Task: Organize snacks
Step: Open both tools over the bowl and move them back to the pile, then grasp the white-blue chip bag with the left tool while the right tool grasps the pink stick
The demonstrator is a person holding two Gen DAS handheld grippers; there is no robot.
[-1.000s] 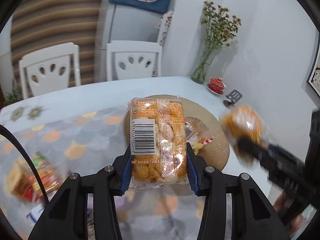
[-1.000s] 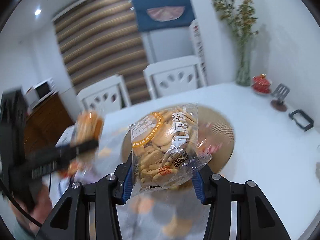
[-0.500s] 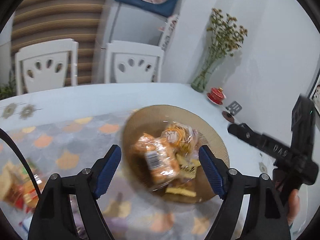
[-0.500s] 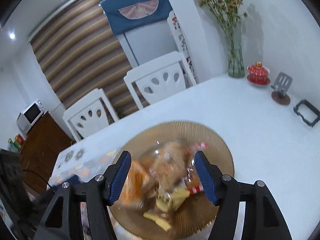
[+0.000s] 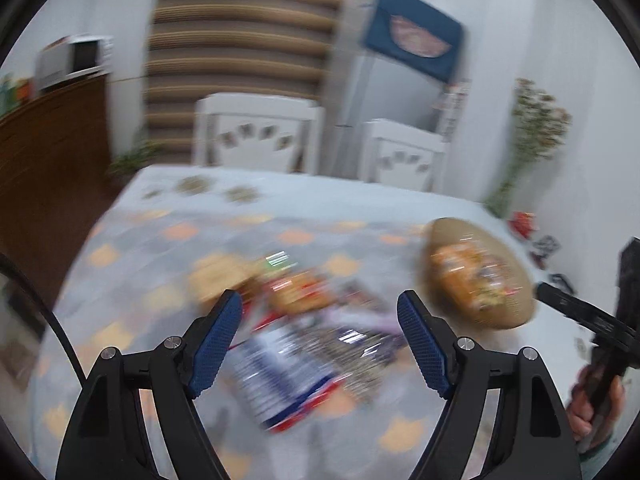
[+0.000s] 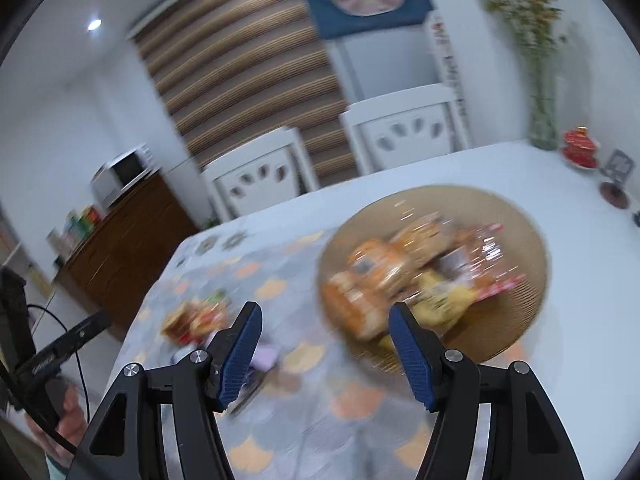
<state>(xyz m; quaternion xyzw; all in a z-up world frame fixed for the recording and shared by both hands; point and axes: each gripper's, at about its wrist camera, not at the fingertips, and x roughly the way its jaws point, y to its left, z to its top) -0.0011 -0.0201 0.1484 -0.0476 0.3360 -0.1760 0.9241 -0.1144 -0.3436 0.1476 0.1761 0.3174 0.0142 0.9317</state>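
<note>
Both views are blurred by motion. A round woven tray [image 6: 512,216] holds several snack packets [image 6: 376,276], among them orange biscuit bags and a yellow one. In the left wrist view the same woven tray [image 5: 516,316] lies at the right. My left gripper [image 5: 320,324] is open over a loose pile of packets [image 5: 296,340] on the patterned cloth, nothing between its pads. My right gripper [image 6: 324,332] is open and empty, hanging over the cloth just left of the tray. A few more packets [image 6: 196,318] lie to its left.
The table carries a grey cloth with orange shapes [image 6: 312,400]. Two white chairs [image 6: 260,176] stand behind it. A glass vase with flowers [image 6: 542,120] and a red lidded cup [image 6: 580,148] sit at the far right corner. A brown cabinet [image 5: 48,168] with a microwave stands left.
Both grippers let go of their biscuit packets, which now lie in the tray. The left gripper swung left to the loose pile; the right gripper drew back and left from the tray.
</note>
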